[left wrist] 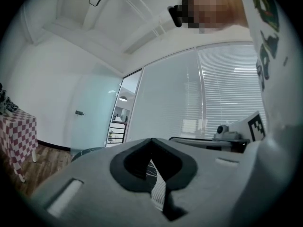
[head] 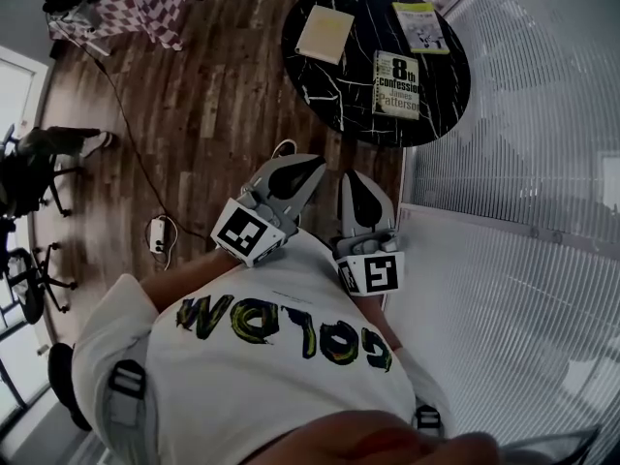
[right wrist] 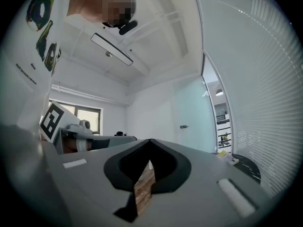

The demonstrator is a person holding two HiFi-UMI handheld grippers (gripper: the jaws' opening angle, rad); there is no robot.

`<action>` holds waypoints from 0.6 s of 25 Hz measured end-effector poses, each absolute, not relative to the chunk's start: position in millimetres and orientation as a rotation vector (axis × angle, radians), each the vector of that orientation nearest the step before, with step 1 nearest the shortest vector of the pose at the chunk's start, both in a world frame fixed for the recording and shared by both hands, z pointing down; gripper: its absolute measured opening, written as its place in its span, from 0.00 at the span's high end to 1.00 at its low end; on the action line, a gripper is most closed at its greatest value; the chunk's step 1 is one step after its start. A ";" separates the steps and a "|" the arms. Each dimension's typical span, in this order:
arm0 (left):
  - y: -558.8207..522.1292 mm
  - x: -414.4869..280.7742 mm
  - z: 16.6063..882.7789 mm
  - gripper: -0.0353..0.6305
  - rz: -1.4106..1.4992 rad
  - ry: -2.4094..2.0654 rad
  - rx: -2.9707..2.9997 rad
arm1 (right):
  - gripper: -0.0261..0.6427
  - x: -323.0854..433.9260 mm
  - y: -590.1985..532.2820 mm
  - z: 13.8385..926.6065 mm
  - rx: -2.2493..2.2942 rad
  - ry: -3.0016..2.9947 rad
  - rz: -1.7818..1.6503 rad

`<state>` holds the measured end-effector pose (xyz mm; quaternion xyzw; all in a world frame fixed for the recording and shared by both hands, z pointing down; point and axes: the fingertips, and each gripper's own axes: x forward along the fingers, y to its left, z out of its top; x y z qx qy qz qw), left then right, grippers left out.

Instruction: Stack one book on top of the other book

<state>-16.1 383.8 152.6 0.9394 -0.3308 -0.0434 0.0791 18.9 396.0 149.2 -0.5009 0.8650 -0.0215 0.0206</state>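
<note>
Wooden floor (head: 194,114) under left gripper (head: 308,170) and right gripper (head: 352,180), both level, jaws together, apparently empty.

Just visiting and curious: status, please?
Both shut, empty: left tool, right tool. Tan book, yellow book, white book apart on table. Nothing in the way.

Glossy black marble-look table (head: 329,85), paper books (head: 398,83), wood-plank floor (head: 194,114), matt.

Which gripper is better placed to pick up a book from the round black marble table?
Right, probably. The right gripper, shut, points toward the white-and-green book near the edge of the round black marble table; the left gripper, also shut, sits farther from any book.
</note>
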 end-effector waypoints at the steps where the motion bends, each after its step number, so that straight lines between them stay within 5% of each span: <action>1: 379.4 -18.7 155.7 0.94 -0.123 -0.994 2.804 | 0.96 16.6 391.5 151.0 -1.550 2.687 -0.072; 15: 266.9 -49.0 164.2 0.94 -0.115 -0.998 2.763 | 0.96 -9.6 284.6 151.3 -1.568 2.724 -0.065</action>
